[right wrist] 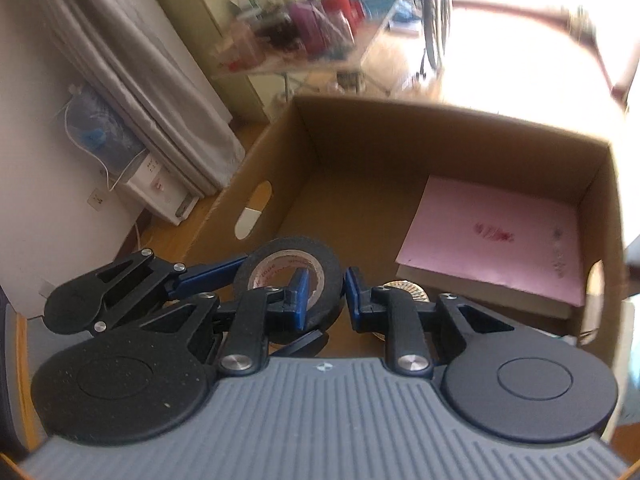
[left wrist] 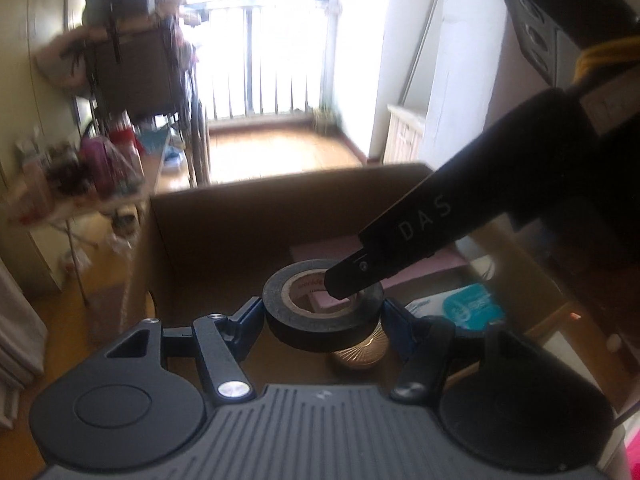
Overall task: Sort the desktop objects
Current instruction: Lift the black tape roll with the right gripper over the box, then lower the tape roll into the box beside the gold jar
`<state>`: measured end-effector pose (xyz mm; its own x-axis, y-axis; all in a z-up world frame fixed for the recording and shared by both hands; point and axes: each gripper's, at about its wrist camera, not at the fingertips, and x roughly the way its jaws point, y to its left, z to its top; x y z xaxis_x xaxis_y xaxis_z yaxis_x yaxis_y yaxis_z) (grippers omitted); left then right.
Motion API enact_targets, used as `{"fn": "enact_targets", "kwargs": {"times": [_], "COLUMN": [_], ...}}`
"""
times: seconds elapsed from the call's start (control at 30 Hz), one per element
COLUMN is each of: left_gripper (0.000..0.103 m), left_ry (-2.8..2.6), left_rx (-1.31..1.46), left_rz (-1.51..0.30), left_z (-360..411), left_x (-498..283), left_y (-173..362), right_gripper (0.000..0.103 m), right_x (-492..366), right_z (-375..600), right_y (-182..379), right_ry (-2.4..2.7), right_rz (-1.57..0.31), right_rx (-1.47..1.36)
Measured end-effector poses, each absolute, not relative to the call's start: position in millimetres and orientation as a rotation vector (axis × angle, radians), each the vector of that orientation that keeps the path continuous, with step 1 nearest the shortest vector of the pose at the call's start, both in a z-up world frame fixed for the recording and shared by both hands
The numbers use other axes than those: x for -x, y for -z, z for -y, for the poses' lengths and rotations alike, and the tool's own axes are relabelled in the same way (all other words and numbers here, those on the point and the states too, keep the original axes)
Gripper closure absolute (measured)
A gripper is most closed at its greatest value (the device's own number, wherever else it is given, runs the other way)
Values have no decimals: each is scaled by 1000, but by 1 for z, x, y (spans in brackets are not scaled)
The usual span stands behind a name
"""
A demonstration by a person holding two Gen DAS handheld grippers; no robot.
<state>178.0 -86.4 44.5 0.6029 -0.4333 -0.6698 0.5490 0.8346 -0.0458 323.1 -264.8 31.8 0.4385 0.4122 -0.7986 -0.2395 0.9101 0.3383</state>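
A black tape roll hangs over the open cardboard box, and both grippers hold it. My left gripper is shut across the roll's outer sides. The right gripper comes in from the upper right with one finger in the roll's hole. In the right wrist view, my right gripper is shut on the wall of the tape roll, one pad inside the core and one outside. The left gripper's blue finger touches the roll from the left. Inside the box lie a pink book and a gold ribbed disc.
A teal-and-white packet lies to the right of the box. A cluttered table stands beyond the box, grey curtains hang at the left, and a black power strip is high at the right. The box's left half shows bare cardboard floor.
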Motion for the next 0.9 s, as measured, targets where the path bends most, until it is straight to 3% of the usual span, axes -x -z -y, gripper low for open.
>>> {"fn": "enact_targets", "kwargs": {"times": [0.43,0.9], "left_gripper": [37,37], "left_ry": [690,717], "left_rx": [-125,-145], "left_rz": [-1080,-1262], "left_z": [83,74], "left_x": [-232,-247], "left_y": [0,26], "right_gripper": [81,81], "right_x": [-371,-372], "right_z": [285,286], "right_y": [47,88], "right_ry": [-400,-414], "right_rz": [-1331,-1487], "right_rx": [-401,-565]}}
